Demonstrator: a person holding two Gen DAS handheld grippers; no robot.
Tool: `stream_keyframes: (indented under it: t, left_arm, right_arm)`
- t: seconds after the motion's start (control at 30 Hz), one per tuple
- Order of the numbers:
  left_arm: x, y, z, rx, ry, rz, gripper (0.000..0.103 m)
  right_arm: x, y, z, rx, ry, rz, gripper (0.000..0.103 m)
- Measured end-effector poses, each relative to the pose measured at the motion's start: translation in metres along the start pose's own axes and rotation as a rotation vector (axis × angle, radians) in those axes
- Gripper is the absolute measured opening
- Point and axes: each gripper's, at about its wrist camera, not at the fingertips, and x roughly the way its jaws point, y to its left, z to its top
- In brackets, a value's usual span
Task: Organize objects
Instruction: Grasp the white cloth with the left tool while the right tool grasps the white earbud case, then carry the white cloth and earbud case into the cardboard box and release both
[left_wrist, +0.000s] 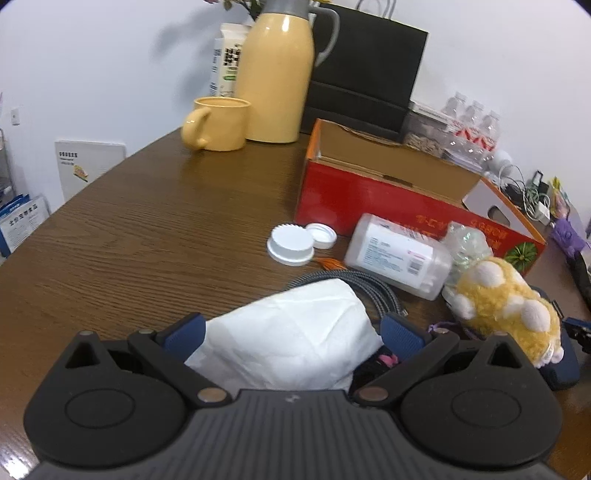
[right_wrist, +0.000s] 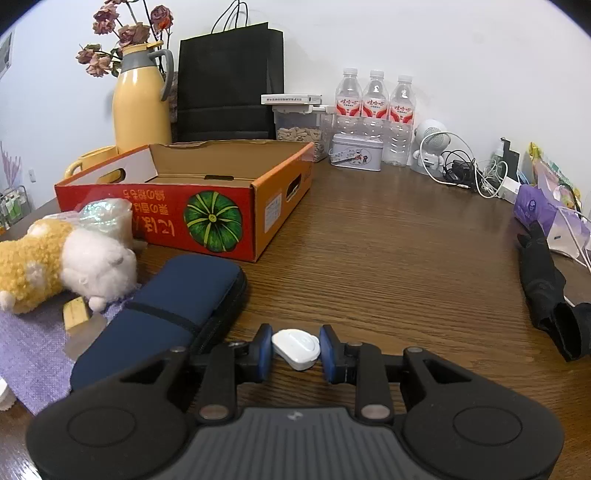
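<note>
Currently the right gripper (right_wrist: 296, 350) is clamped on a small white rounded plastic device (right_wrist: 296, 348), held just above the brown wood-grain worktop (right_wrist: 388, 251). The left gripper (left_wrist: 291, 332) stands wide, its blue pads (left_wrist: 400, 334) flanking a crumpled white tissue (left_wrist: 295, 332); contact cannot be confirmed. An open red-and-orange cardboard box (right_wrist: 207, 218) sits nearby.
</note>
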Motion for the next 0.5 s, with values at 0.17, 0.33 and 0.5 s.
stream_keyframes:
  t: [0.17, 0.33, 0.5]
  left_arm:
    - [0.014, 0.000, -0.003, 0.038, -0.009, 0.018, 0.103]
    - [0.019, 0.004, -0.006, 0.058, -0.030, 0.005, 0.103]
    - [0.017, 0.005, -0.010, 0.075, -0.043, -0.004, 0.103]
  right_arm:
    - [0.000, 0.001, 0.000, -0.004, 0.000, -0.009, 0.026]
    - [0.000, 0.002, 0.000, 0.005, 0.002, -0.015, 0.026]
    - [0.000, 0.002, 0.000, 0.020, 0.002, -0.018, 0.027]
